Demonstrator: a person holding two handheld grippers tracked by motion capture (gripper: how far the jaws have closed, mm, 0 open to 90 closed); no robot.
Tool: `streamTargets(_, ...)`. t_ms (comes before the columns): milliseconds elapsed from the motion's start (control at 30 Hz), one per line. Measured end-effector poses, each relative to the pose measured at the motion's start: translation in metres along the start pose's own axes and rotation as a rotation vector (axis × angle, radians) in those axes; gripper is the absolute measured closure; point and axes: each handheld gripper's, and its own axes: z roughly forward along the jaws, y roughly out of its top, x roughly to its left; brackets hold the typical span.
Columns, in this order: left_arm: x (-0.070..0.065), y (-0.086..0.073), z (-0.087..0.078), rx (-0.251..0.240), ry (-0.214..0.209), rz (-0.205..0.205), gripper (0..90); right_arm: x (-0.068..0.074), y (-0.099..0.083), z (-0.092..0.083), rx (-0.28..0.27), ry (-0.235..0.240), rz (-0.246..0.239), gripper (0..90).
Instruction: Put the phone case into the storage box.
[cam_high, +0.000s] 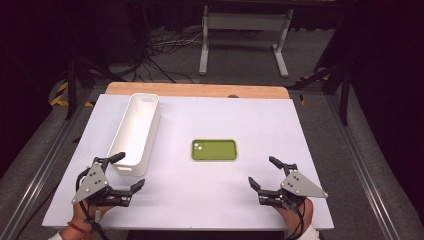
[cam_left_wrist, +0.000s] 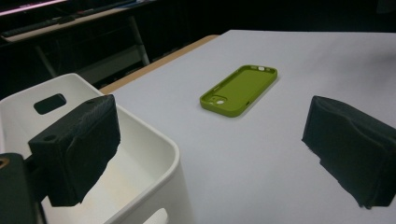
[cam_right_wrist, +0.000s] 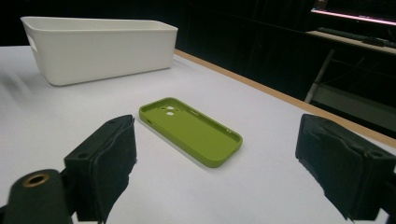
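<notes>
Approach stage: your 2 grippers, left gripper (cam_high: 125, 172) and right gripper (cam_high: 261, 173), both released, flank the green phone case (cam_high: 214, 150); next, likely close in on it.

High view: overhead, facing forward, distant. Gripper views: low, close, looking between own jaws; both share the flat green silicone phone case (cam_left_wrist: 239, 89) (cam_right_wrist: 190, 130) ahead.

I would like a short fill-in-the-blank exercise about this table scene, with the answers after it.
1. The phone case on the table is ____ in colour.
2. The white bin stands on the ____ side of the case in the high view.
3. The left gripper and the right gripper both have ____ jaws, holding nothing.

Answers: green; left; open
</notes>
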Motion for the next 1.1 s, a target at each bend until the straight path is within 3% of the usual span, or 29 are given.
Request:
streamTargets(67,-0.001,0.000,0.001,-0.005,0.003,0.013,4.7,-0.001,-0.001,0.002,0.012,0.020,0.000,11.8)
streamTargets(167,0.000,0.001,0.002,-0.003,-0.008,0.012,4.9,0.004,-0.002,0.005,0.028,0.023,-0.036,12.5)
streamTargets(400,0.001,0.000,0.004,0.005,-0.040,0.026,4.7,0.008,-0.001,0.008,0.047,0.027,-0.057,15.1)
streamTargets(533,0.002,-0.001,0.000,0.006,-0.032,0.022,4.7,0.006,0.000,0.008,0.053,0.030,-0.044,16.9)
streamTargets(767,0.008,-0.001,-0.002,0.004,-0.014,0.003,5.3,0.007,0.005,0.013,0.069,0.038,-0.082,18.6)
streamTargets(933,0.006,-0.004,-0.002,0.023,-0.021,-0.005,8.3,0.003,0.009,0.019,0.078,0.039,-0.063,25.4)
streamTargets(1067,0.001,-0.004,-0.003,0.039,-0.021,0.026,9.6,-0.004,0.016,0.027,0.072,0.042,-0.040,42.3)
streamTargets(1100,0.000,-0.004,-0.004,0.032,-0.022,0.017,9.6,-0.006,0.017,0.030,0.073,0.049,-0.031,46.7)
